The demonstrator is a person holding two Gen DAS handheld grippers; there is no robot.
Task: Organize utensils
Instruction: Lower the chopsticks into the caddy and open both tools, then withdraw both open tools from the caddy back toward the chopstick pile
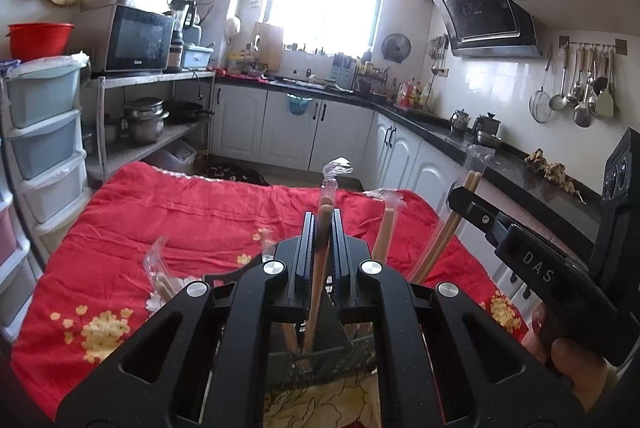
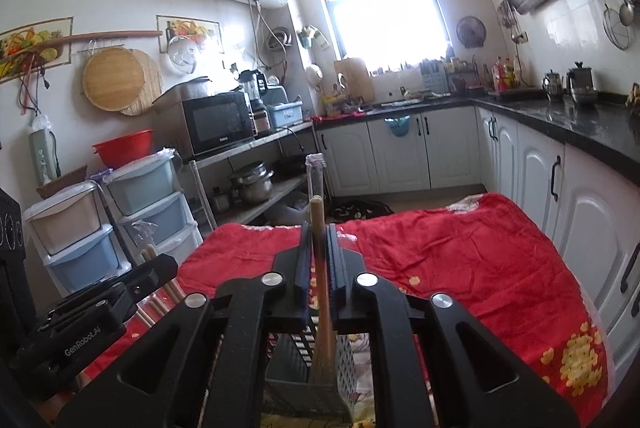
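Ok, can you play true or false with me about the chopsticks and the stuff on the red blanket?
1. The left gripper is closed on a wrapped pair of chopsticks. True.
2. The blanket is blue. False: it is red with yellow flowers.
3. A dark slotted holder sits below the right gripper. True.
4. The chopsticks have no wrappers. False: clear plastic sleeves stick up over their tops.
5. The chopsticks between the right gripper's fingers lie flat on the blanket. False: they stand upright, with their lower end down in the holder.
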